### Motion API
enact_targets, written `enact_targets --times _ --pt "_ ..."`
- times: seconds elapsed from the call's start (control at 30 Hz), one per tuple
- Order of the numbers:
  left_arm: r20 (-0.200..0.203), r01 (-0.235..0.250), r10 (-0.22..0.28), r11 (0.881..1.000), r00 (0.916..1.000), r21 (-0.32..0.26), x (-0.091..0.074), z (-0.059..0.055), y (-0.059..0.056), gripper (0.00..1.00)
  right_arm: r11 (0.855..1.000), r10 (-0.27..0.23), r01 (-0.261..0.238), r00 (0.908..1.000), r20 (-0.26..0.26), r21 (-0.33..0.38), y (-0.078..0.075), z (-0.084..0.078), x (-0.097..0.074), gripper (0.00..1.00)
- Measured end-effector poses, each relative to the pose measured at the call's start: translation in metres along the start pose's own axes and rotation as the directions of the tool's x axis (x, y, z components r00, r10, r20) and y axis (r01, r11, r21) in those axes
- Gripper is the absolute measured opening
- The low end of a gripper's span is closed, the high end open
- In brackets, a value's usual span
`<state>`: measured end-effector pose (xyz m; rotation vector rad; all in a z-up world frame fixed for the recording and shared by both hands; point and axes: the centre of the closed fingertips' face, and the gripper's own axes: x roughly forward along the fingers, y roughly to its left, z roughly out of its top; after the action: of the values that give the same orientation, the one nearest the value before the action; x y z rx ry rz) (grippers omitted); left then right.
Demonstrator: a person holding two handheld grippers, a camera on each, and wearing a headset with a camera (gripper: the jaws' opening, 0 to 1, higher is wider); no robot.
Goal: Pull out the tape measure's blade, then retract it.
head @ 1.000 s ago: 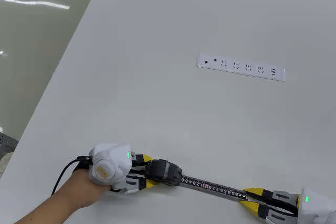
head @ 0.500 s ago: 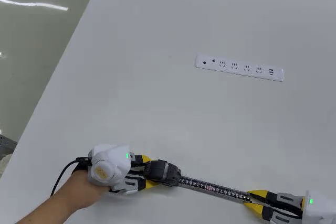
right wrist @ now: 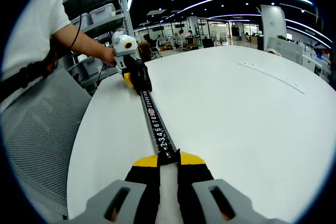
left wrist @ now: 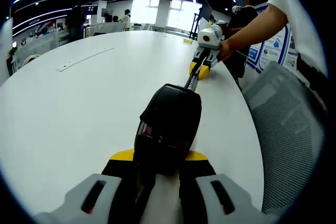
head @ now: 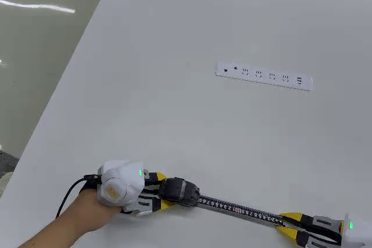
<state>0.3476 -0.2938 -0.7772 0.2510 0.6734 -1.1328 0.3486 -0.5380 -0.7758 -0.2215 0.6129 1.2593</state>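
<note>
Starting left, at seven o'clock in the head view: clamped on the black tape measure case (head: 180,191) with the left gripper (head: 160,193), pinching both flanks with the yellow-tipped jaws. Looks to sit flat on the white table (head: 174,85), close to the near edge. Probably compact and fairly dense, with a hard shell, so it should take a firm squeeze across the flanks without slipping or cracking.

Moving right, toward five o'clock: drawn well out along the table goes the blade (head: 241,209), with printed numbers running its length. Judging it thin, springy steel, stiff while straight but quick to buckle if twisted or lifted mid-span. Spring-loaded too, most likely, so expect a steady pull back toward the case.

Further right, at the bottom corner: nipped shut on the blade's far end with the right gripper (head: 290,225), seen in the right gripper view as yellow tips closed over the tip of the scale. Best place to hold, right at the end, flat across the width. Better to walk it back under control than to let go and risk a whipping snap.

Up at one o'clock, well apart from all this: a white power strip (head: 264,76).
</note>
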Motion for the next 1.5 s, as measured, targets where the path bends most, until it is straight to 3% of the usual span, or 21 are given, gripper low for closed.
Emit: enact_targets --times 0.33,1.5 --pt "-0.002 0.001 -0.001 1.000 1.0000 0.001 0.000 0.000 0.000 0.26 1.000 -0.017 0.017 0.9998 -0.009 0.005 -0.002 -0.006 -0.012 0.09" --pt "-0.001 0.001 -0.001 1.000 1.0000 0.003 0.000 0.000 0.000 0.26 0.999 -0.035 0.036 0.9988 -0.033 0.016 -0.008 -0.018 -0.028 0.09"
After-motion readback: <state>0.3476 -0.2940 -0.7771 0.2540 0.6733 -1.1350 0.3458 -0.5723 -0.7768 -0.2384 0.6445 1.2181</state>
